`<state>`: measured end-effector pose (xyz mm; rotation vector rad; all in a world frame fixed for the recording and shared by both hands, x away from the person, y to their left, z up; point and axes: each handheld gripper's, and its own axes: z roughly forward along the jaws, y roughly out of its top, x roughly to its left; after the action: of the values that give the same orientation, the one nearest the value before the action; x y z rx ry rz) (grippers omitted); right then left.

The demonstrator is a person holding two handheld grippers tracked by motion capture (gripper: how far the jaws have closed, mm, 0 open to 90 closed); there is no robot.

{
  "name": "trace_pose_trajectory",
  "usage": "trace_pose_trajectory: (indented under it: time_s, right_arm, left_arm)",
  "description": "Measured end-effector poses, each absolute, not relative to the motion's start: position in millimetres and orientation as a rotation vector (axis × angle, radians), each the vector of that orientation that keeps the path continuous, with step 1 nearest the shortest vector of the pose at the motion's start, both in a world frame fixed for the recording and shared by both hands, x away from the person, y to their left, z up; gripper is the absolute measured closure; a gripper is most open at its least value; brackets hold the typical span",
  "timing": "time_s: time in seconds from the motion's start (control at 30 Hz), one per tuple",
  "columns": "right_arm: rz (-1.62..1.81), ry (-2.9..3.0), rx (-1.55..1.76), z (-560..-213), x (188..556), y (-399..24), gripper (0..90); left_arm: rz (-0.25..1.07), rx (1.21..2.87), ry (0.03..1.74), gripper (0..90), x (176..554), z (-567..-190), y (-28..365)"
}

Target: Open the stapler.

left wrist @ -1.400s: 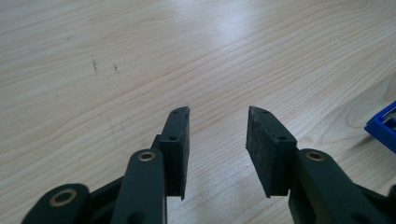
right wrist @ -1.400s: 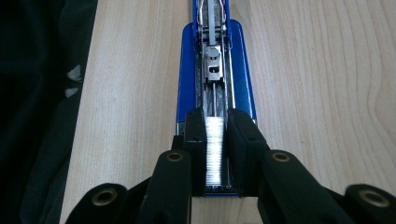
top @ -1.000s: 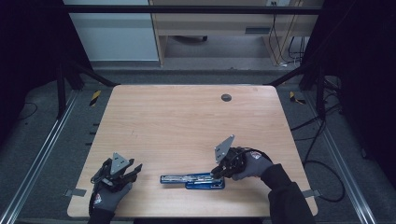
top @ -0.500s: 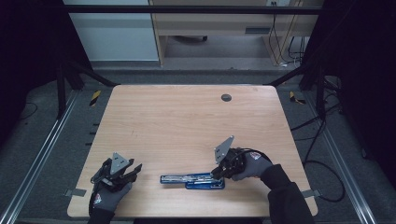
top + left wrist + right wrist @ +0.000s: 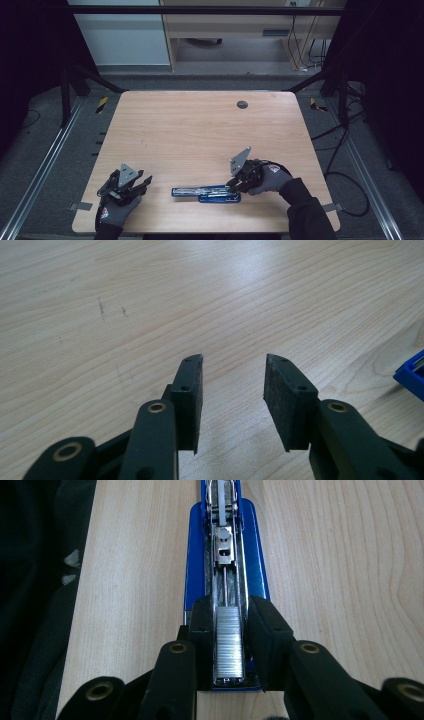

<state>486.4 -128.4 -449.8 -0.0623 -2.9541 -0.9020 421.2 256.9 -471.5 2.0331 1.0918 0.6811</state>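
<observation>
A blue stapler (image 5: 205,192) lies swung open flat near the table's front edge, its metal magazine facing up. My right gripper (image 5: 231,186) is at the stapler's right end. In the right gripper view its jaws (image 5: 230,602) flank the magazine, and a strip of silver staples (image 5: 229,645) lies in the channel between them. These jaws have just been opening and stand close beside the magazine walls without clamping them. My left gripper (image 5: 145,181) rests at the front left, open, with bare wood between its pads (image 5: 232,390). A blue corner of the stapler (image 5: 412,375) shows at that view's right edge.
The wooden table (image 5: 200,130) has a small round dark grommet (image 5: 242,104) near its far edge. Metal frame rails run along both sides. Cables (image 5: 345,150) trail on the floor at the right, and a cabinet stands beyond the table.
</observation>
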Motion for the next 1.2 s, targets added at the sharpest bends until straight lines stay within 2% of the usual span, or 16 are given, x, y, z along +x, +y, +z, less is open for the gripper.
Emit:
trace_pose_trajectory:
  time_s: [0.43,0.67,1.2]
  right_arm:
    - [-0.971,-2.978,-0.129,-445.6,480.1,-133.3,74.0]
    - [-0.948,-2.986,-0.12,-449.9,478.5,-134.1,78.1]
    - [-0.965,-2.966,-0.063,-447.6,481.4,-133.5,78.6]
  left_arm:
    - [0.681,2.036,1.088,59.8,420.9,-471.5,255.9]
    - [0.68,2.036,1.087,59.7,421.0,-471.5,255.9]
    - [0.681,2.037,1.087,59.7,421.0,-471.6,256.1]
